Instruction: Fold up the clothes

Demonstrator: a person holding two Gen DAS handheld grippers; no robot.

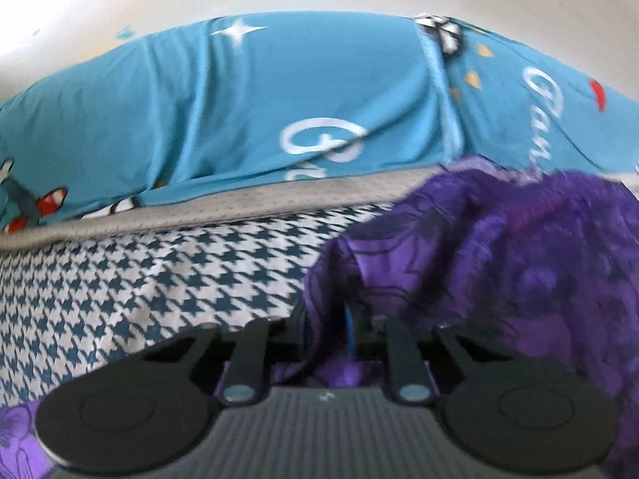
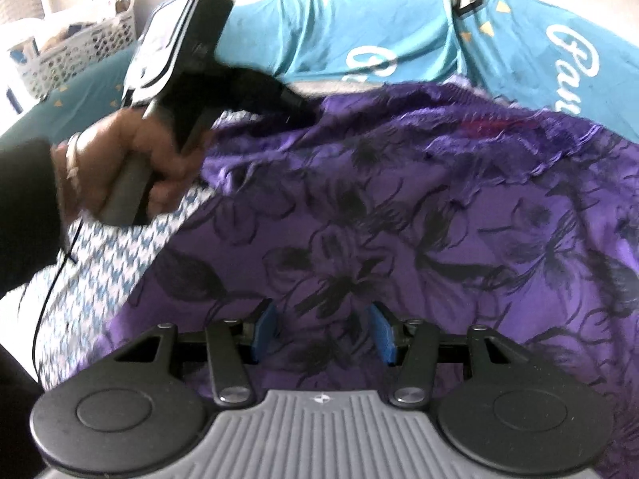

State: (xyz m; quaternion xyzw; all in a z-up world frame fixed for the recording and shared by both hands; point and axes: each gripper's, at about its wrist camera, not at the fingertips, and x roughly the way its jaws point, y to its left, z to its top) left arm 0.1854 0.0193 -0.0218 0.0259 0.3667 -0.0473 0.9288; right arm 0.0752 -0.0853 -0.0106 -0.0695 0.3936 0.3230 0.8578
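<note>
At the far left of the right wrist view, a white perforated laundry basket [image 2: 86, 46] is sitting on the bedding, holding some jumbled items too blurred to name. Just right of it, a hand [image 2: 120, 159] in a dark sleeve is gripping the handle of the left gripper [image 2: 307, 105], whose tip is pressing into the upper edge of the purple floral garment [image 2: 399, 207]. In the left wrist view that gripper's jaws are lying close together with purple cloth bunched over and between them (a sliver of blue pad is showing through the folds), so it is pinching the garment's edge.

Below the hand, a houndstooth sheet [image 2: 104, 263] in white and blue is showing beside the garment; in the left wrist view it is filling the left half of the frame, bordered above by a grey dotted band [image 1: 239, 203].

The purple garment, printed with black flowers, is lying spread across the middle of the bed, covering most of the right wrist view, with a wavy hem running along its upper right side.

At the bottom centre, the right gripper [image 2: 322, 333] is hovering over the garment with its blue-padded fingers [image 2: 263, 329] spread apart, nothing between them.

Behind it all, teal pillows [image 2: 519, 40] with white script lettering are lying against the pale wall.
</note>
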